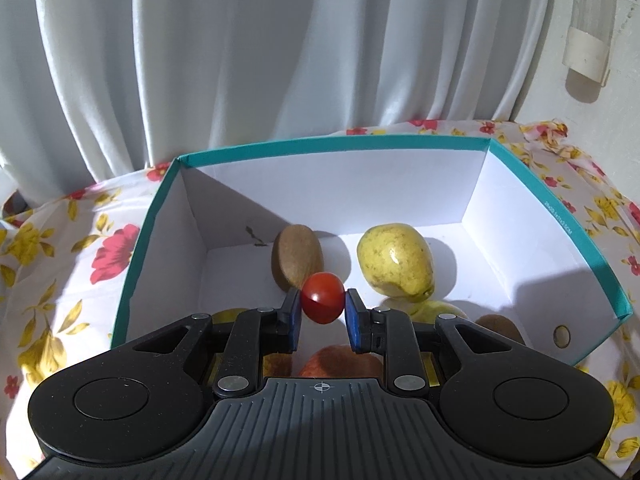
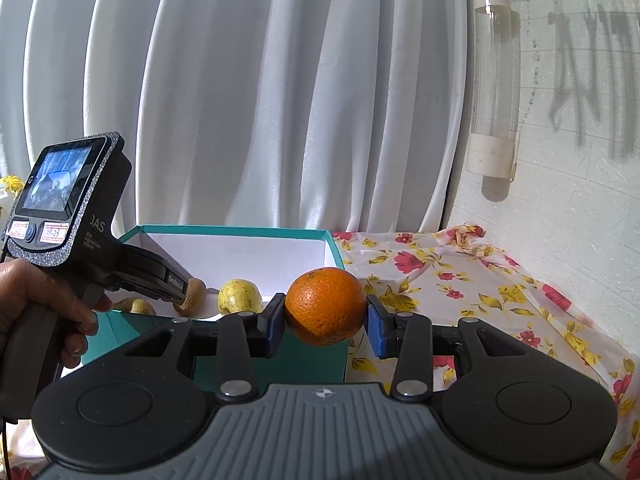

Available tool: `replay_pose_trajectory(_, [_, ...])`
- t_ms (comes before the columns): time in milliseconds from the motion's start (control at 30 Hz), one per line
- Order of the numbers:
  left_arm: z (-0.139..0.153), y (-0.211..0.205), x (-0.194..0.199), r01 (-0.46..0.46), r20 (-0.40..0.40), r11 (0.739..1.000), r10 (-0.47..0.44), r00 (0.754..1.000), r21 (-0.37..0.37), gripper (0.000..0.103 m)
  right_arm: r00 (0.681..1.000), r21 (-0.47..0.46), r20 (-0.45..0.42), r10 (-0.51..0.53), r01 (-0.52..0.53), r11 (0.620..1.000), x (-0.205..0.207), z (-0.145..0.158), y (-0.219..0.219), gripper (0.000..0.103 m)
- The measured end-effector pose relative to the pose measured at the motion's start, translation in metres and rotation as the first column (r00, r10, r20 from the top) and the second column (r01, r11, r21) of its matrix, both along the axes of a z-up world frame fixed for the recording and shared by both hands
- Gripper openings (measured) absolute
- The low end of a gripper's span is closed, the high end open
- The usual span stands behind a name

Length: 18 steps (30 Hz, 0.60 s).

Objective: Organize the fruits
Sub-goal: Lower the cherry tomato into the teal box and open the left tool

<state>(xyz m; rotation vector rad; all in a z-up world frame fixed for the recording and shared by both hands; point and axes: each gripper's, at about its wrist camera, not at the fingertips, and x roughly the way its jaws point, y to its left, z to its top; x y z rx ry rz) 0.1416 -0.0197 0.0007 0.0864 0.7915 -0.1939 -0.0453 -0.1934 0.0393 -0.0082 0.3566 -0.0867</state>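
Observation:
My left gripper (image 1: 322, 312) is shut on a small red tomato (image 1: 322, 298) and holds it above the inside of a teal box with white walls (image 1: 340, 146). In the box lie a brown kiwi (image 1: 297, 257), a yellow guava (image 1: 395, 264), a red apple (image 1: 340, 362) under the gripper, and more fruit partly hidden. My right gripper (image 2: 325, 322) is shut on an orange (image 2: 325, 306) and holds it beside the box's right front corner (image 2: 332, 248). The left gripper's body (image 2: 80, 240) reaches into the box in the right wrist view.
The box stands on a floral tablecloth (image 2: 460, 292). White curtains (image 1: 240, 60) hang behind. A white wall with a clear tube dispenser (image 2: 496, 80) is at the right. A second kiwi (image 1: 500, 326) lies near the box's right wall.

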Motion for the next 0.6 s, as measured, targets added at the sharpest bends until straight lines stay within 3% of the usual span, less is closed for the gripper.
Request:
replay_pose_trajectory(400, [-0.0048,-0.0007,0.0017,0.008,-0.021,1.0,-0.007,1.0,0.014,0.028,1.0,0.003,0.002,0.001,-0.001,1.0,-0.0007,-0.0003,-0.0007,0.04])
replay_pose_trajectory(600, [-0.0021,0.0036,0.0001,-0.01,-0.012,1.0,0.01,1.0,0.009,0.037,1.0,0.001,0.005,0.002,-0.002,1.0,-0.0008,-0.0001,-0.0001,0.04])
